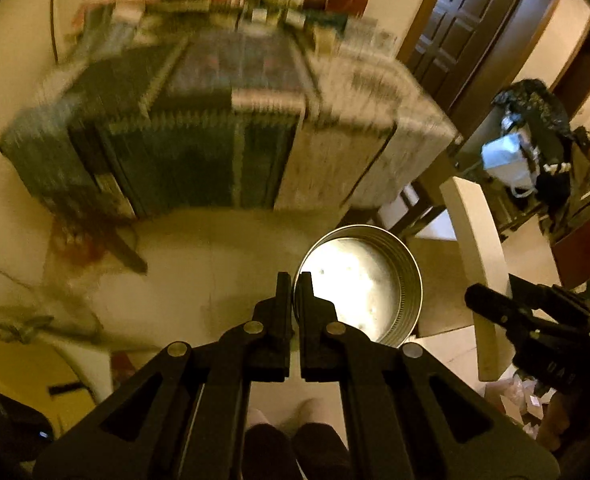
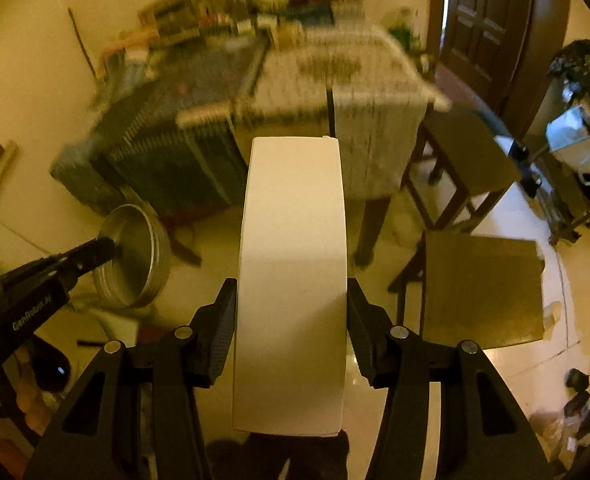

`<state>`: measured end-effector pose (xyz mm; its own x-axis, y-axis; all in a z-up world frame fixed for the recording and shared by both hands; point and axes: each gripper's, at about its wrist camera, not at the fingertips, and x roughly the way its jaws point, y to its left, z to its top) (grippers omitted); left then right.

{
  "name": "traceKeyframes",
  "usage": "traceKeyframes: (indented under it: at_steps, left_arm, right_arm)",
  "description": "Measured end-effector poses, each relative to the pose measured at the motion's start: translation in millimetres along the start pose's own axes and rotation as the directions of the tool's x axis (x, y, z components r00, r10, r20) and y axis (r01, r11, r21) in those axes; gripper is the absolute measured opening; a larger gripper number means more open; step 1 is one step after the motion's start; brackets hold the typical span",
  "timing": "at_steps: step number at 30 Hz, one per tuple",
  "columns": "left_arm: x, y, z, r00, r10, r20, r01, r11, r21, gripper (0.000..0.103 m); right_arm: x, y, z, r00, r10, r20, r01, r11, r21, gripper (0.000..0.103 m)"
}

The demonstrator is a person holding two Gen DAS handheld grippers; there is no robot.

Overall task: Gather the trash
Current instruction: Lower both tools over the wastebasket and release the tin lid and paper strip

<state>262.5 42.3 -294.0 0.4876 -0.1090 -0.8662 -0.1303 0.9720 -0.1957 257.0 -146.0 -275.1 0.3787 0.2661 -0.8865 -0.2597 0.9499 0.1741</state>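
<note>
Left claw point(image 1: 293, 280) is clamped tight on the rim of a round metal tin point(image 1: 369, 280), fingers pinching its near wall, and the tin hangs tilted above the pale floor point(image 1: 199, 280), open mouth facing the camera. Over to the right, the right claw point(image 2: 291, 296) grips a long white box point(image 2: 293, 264) by its two sides, the box jutting forward. Beyond both stands the cloth-draped worktop point(image 2: 335, 80), blurred, clutter along its far edge.
</note>
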Motion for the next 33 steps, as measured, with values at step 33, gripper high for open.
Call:
traceKeyframes:
  at_steps: [33]
  left_arm:
    - [349.1, 79.5, -144.9, 0.955, 0.045, -0.292, -0.082, 0.990, -0.116, 0.002]
  right_arm:
    - [321.6, -37.7, -95.7, 0.953, 0.103, -0.285, -0.103, 0.995, 0.016, 0.062]
